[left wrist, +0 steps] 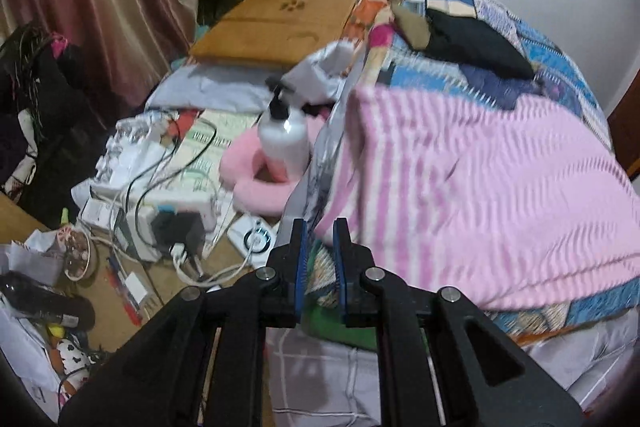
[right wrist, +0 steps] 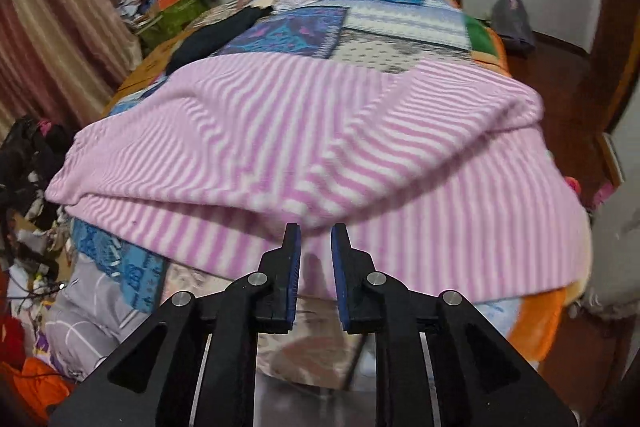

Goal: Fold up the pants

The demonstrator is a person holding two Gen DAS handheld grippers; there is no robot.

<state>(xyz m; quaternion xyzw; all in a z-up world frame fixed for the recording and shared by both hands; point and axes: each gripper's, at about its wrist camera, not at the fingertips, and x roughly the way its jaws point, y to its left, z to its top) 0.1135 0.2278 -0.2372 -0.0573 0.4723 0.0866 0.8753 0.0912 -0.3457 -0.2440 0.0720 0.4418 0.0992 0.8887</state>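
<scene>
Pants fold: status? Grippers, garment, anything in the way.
Left gripper at the pink striped pants' corner, grip unclear. Right gripper slightly open, nothing pinched. Pants folded over on patchwork quilt. Black garment beyond, clear.

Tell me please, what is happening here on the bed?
A person is folding pink striped pants on a patchwork quilt, holding a gripping tool in each hand. The pants already lie doubled over, one layer on top of the other. The left tool is at their near left corner, and the right tool at the near edge. Neither tool grips the fabric.
</scene>
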